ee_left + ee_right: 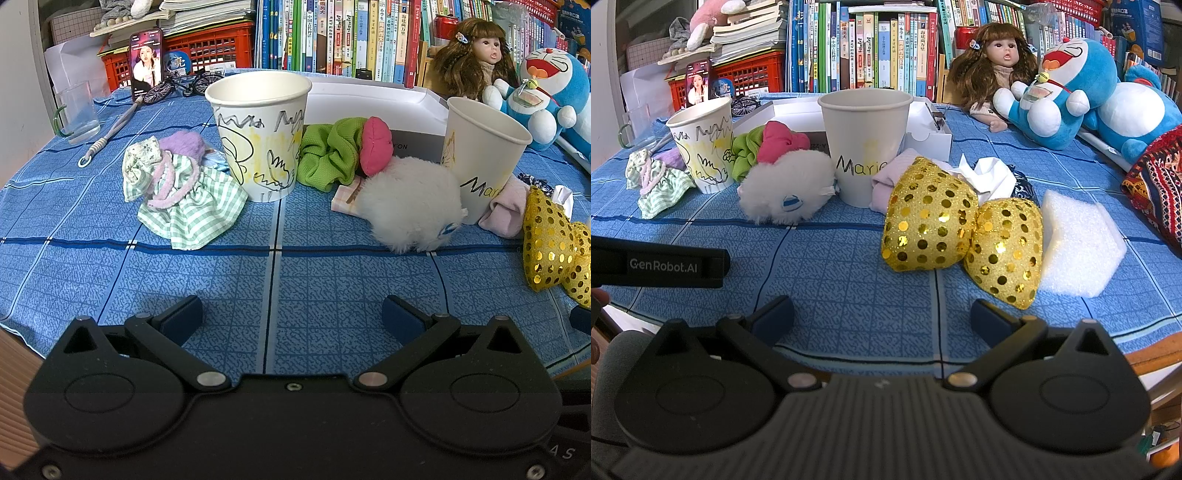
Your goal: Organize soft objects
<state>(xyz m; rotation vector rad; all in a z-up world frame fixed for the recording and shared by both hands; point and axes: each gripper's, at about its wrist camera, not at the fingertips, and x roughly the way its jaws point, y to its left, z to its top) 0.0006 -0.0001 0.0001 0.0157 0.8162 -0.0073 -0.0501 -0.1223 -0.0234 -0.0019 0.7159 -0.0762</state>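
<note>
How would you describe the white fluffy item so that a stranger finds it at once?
Start from the two paper cups on the blue checked tablecloth. Low between them, nearer the camera, lies the white fluffy ball, touching the cup marked "Marie". No neighbour is furry and white; it also carries a small blue-striped tag.

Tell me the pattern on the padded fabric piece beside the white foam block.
Gold glitter fabric piece dotted with round shiny sequins; right wrist view shows it best.

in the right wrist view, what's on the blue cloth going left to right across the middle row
green checked cloth → scribbled paper cup → white fluffy toy → paper cup marked "Marie" → gold sequin pieces → white foam block
</note>
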